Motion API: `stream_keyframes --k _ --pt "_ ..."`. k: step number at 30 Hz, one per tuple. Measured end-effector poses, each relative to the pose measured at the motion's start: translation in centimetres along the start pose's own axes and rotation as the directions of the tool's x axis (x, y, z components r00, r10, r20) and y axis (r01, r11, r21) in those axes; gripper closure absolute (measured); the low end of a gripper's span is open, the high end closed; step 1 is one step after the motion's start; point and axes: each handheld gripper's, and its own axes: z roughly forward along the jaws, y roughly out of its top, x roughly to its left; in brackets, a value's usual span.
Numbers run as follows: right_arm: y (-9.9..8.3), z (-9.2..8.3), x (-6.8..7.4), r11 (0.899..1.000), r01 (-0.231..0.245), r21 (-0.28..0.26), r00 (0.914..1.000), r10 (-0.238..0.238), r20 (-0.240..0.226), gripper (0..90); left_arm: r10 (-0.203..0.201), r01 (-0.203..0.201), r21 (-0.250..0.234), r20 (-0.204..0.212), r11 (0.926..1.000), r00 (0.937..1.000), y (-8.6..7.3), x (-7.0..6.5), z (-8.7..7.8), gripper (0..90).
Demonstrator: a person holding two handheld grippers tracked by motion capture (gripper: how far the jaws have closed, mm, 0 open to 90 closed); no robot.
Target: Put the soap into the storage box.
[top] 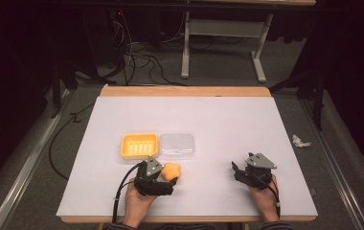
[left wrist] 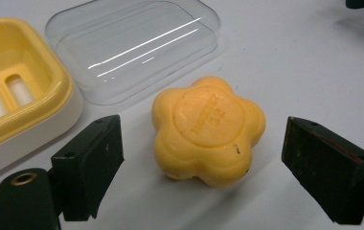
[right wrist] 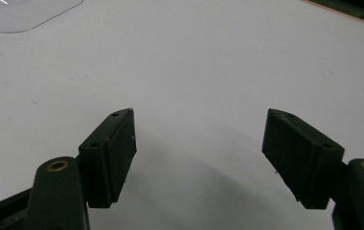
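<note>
Two grippers working over white counter [top: 228, 115], wooden edge at far side. Yellow soap dish [top: 139, 145] and clear lid [top: 176, 145] sitting side by side near counter middle, touching or nearly so, dish to the left; lid lying flat beside dish, not on it. Left gripper [left wrist: 204, 158] hovering just this side of dish, jaws spread wide, straddling flower-shaped orange soap [left wrist: 209, 129]. Soap lying flat on counter between the jaws, gaps showing on both sides in left gripper view, not touching either pad. Embossed lettering on soap top, too blurred to read. Soap resting just in front of lid edge, apart from dish. Right gripper [right wrist: 199, 158] sitting well apart at right side of counter, jaws apart, bare counter between them, corner of clear lid showing at top left of right gripper view. Crumpled white scrap [top: 300, 141] lying on floor off right edge.
</note>
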Motion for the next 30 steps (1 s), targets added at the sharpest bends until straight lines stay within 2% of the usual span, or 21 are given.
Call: stream_keyframes --k 3,6,12,17,19,27,30 --pt "0.0 0.0 0.0 1.0 0.003 -0.002 1.0 -0.003 -0.001 27.8 0.017 -0.016 0.031 -0.003 0.9994 0.9999 -0.2 -0.2 0.5 14.9" --pt "0.0 0.0 0.0 1.0 -0.001 -0.003 1.0 0.001 -0.001 27.8 0.014 -0.014 0.06 -0.007 0.9981 0.9999 -0.5 -0.5 1.0 15.0" --pt "0.0 -0.1 0.0 1.0 -0.001 -0.007 1.0 0.001 -0.002 27.8 0.034 -0.031 0.085 -0.026 0.9959 0.9991 -0.7 -0.6 1.9 15.4" --pt "0.0 -0.1 0.0 1.0 -0.002 -0.007 1.0 0.002 0.001 27.8 0.028 -0.023 0.107 -0.045 0.994 0.9986 -0.9 -0.6 2.5 16.2" --pt "0.0 -0.1 0.0 1.0 -0.001 -0.006 1.0 0.001 0.0 27.8 0.037 -0.031 0.102 -0.052 0.9943 0.998 -1.0 -0.5 2.6 17.7" --pt "0.0 -0.1 0.0 1.0 0.001 -0.009 1.0 -0.001 -0.002 27.8 0.029 -0.022 0.104 -0.068 0.9944 0.9973 -1.0 -0.4 3.1 22.5" --pt "0.0 -0.1 0.0 1.0 -0.002 -0.006 1.0 0.002 -0.002 27.8 0.042 -0.034 0.104 -0.075 0.9939 0.9963 -1.1 -0.4 3.1 24.0"
